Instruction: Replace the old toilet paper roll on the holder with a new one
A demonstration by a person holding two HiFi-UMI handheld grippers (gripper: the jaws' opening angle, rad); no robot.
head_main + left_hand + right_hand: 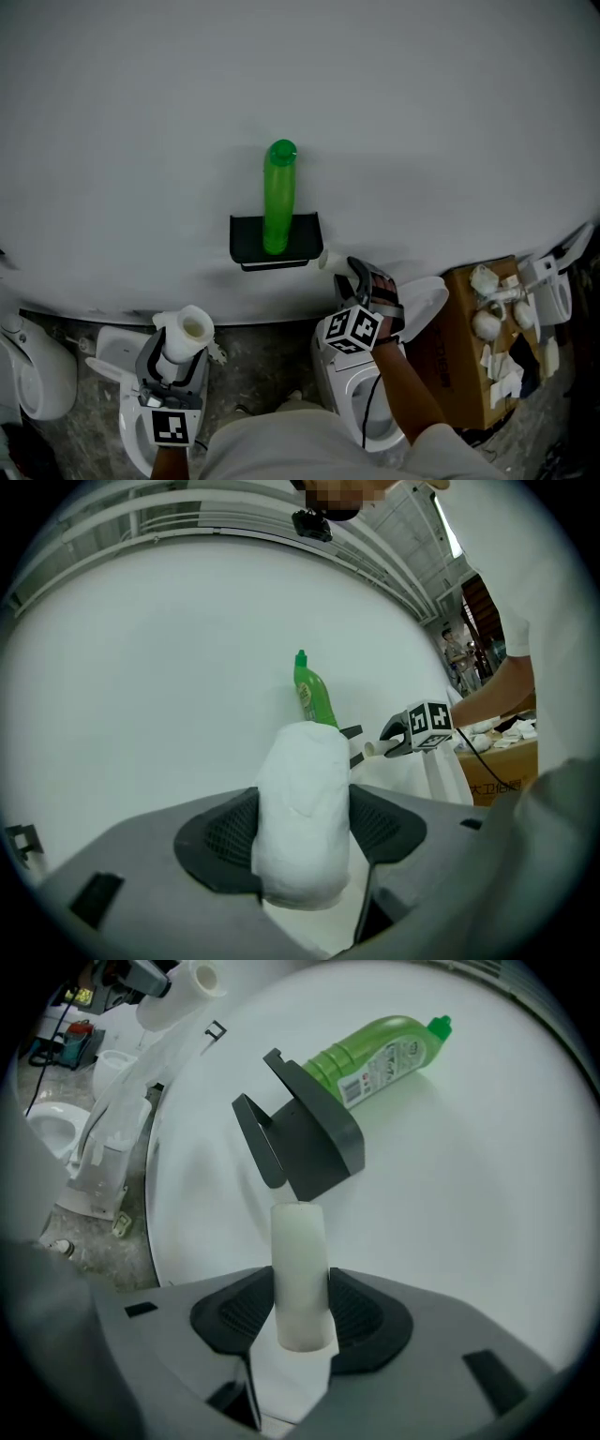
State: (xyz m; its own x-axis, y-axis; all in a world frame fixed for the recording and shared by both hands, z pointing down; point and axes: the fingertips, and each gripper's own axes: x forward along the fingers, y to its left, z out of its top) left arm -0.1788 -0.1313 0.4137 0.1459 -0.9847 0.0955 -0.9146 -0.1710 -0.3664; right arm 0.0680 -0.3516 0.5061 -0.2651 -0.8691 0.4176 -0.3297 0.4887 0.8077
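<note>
My left gripper (pixel 178 351) is clamped on a fat white paper toilet roll (pixel 191 329), both pads pressed into its soft sides. It sits low and left, well apart from the black wall-mounted holder with a flat shelf (pixel 248 240). My right gripper (pixel 353 275) is closed on a slim off-white cardboard tube (pixel 300 1262), gripped near one end. The tube's free end points at the holder's lower right corner, just beside it, and I cannot tell whether they touch. A tall green plastic bottle (pixel 279 192) stands on the holder's shelf against the white wall (pixel 441 131). A brown cardboard box (pixel 466 352) lies to the right.
</note>
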